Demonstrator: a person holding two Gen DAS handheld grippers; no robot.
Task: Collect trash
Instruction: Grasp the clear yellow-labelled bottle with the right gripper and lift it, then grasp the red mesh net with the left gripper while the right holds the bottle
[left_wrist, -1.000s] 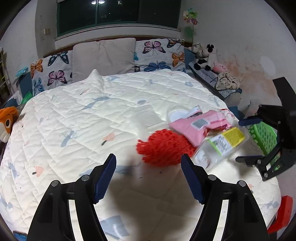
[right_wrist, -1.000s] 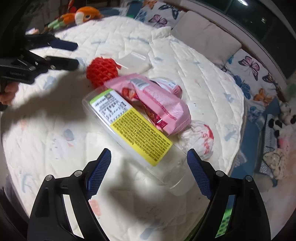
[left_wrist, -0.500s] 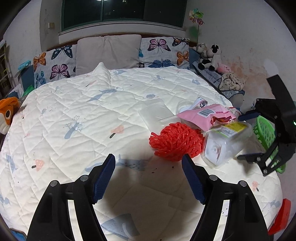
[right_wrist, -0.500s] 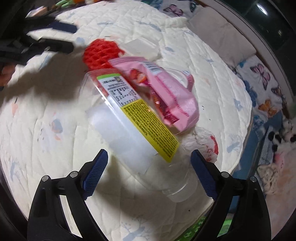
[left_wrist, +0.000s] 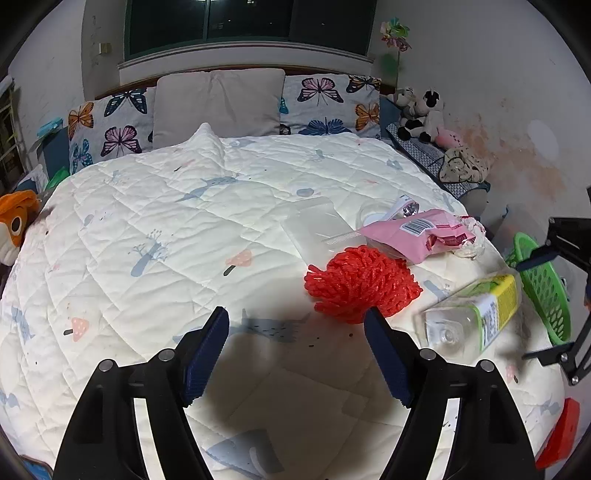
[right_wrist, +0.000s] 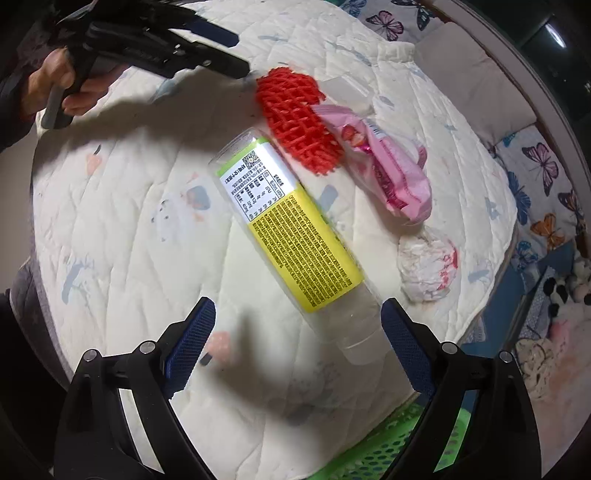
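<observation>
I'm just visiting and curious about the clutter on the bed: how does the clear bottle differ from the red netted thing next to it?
The clear bottle is long, smooth and see-through, with a yellow-and-green printed label; the red foam net is a short, bunched, opaque mesh with no label. The bottle lies on its side nearer the bed's edge and the green basket; the net sits further in, against the pink wrapper. Both rest on the quilt, and neither is being gripped.

We see a red mesh ball (left_wrist: 360, 282), a pink wrapper (left_wrist: 419, 232), a clear bottle (right_wrist: 295, 236) labelled yellow and green, a green basket (left_wrist: 545, 291), butterfly-print pillows (left_wrist: 328, 105) and a white quilt (left_wrist: 166, 240) with mushrooms.
</observation>
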